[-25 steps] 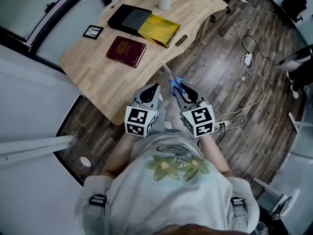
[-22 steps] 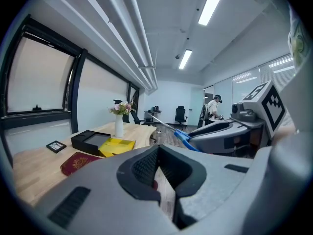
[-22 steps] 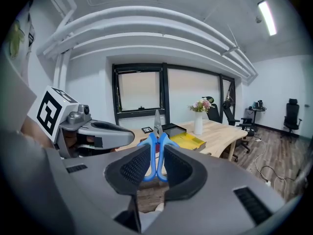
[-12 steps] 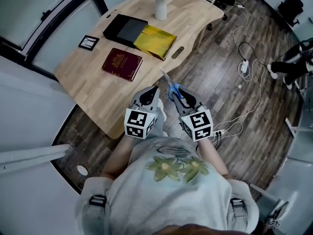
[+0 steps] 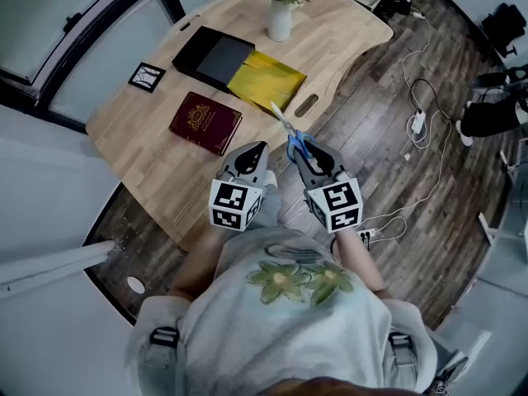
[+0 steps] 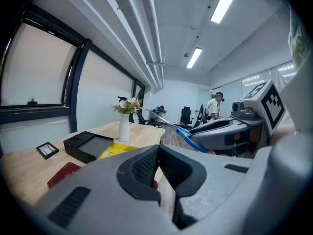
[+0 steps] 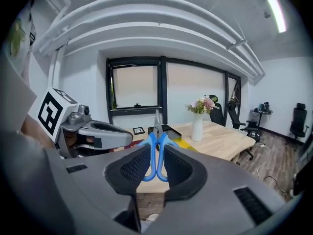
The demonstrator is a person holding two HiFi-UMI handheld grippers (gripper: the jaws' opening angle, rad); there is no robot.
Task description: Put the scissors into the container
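- The right hand-held gripper [image 7: 156, 163] is clamped on the blue handle loops of the scissors [image 7: 155, 146], its two pads pressing the loops together from either side. The blades stick up and forward past the jaw tips.
- The left hand-held gripper [image 6: 159, 165] has its jaws closed together, with nothing between them. It hangs just beside the right one, in front of the person's chest.
- The worktop [image 5: 165, 151] is light wood and lies ahead of both grippers.
- A black box [image 5: 213, 52] with a shallow grey inside sits far back on the worktop. It looks like the container meant, though that is a guess. A yellow sheet [image 5: 266, 77] touches its right side.
- A dark red book [image 5: 206, 122] lies nearer, well apart from the box.
- A white vase [image 5: 281, 19] with flowers stands at the far edge, and a small framed picture [image 5: 147, 77] lies to the left.
- The scissors are in the air, their tip roughly over the worktop's near edge in the head view.
- They should be light and stiff. The steel blades look smooth and probably slippery, with a sharp tip, and they may swing open at the pivot.
- The plastic loops are the sound place to hold: squeezed as they are, the blades stay shut.
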